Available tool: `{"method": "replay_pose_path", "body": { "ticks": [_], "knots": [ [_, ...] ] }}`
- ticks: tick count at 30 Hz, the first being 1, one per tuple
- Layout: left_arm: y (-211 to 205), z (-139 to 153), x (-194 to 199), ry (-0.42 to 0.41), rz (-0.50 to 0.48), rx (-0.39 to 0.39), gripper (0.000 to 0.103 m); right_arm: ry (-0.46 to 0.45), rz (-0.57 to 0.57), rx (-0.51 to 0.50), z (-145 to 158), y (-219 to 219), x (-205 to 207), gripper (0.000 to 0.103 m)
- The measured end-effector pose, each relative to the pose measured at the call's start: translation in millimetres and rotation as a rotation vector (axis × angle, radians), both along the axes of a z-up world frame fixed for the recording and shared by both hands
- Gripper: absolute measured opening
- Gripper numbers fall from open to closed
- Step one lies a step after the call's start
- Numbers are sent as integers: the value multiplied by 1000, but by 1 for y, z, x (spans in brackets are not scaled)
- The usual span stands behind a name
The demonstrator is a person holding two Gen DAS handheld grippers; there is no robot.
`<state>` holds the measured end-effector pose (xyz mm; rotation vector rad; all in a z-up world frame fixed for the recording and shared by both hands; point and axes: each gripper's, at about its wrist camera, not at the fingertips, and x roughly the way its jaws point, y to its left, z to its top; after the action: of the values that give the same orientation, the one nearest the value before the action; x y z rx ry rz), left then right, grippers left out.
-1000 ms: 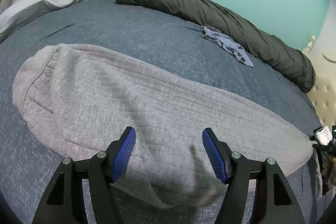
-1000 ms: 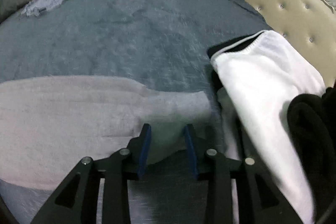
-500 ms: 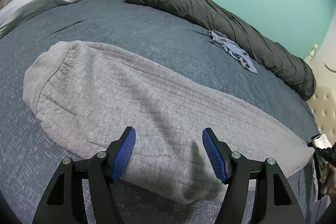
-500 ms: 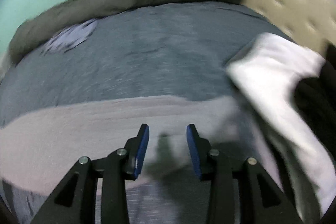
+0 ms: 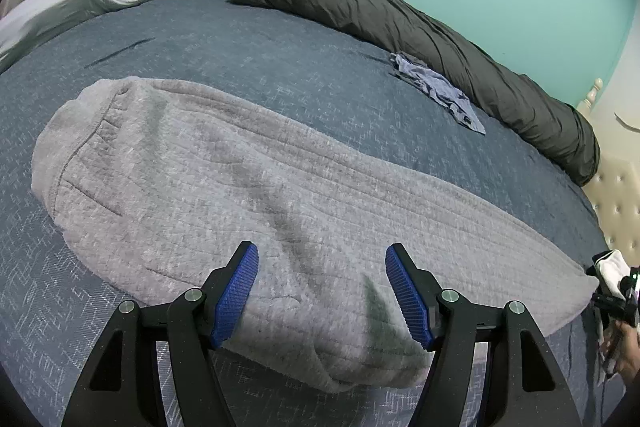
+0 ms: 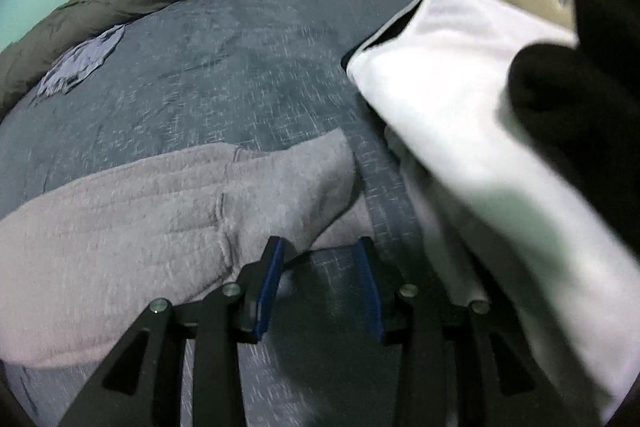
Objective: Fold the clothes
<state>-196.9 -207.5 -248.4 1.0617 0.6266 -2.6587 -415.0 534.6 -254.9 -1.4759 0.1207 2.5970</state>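
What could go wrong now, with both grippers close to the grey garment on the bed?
1. The right gripper, whose jaws have just been opening, stands over the blue bedcover beside the grey garment, so it may pinch the cover instead.
2. The white garment lies close by and may get caught.
3. The left gripper may crease the thick cloth.

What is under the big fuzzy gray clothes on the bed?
The gray garment lies spread flat on the dark blue bedspread, which shows all around it. Whether anything else sits beneath it cannot be seen; the fabric covers that part.
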Motion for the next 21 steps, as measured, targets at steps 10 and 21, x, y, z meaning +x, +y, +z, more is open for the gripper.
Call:
{"method": "replay_pose_path", "body": {
  "ticks": [10, 21],
  "knots": [
    [1, -2, -4, -2, -4, -8, 70, 19, -29, -93, -11, 3, -19, 24],
    [2, -2, -3, 0, -5, -11, 70, 82, -38, 0, 13, -5, -14, 0]
  ]
}}
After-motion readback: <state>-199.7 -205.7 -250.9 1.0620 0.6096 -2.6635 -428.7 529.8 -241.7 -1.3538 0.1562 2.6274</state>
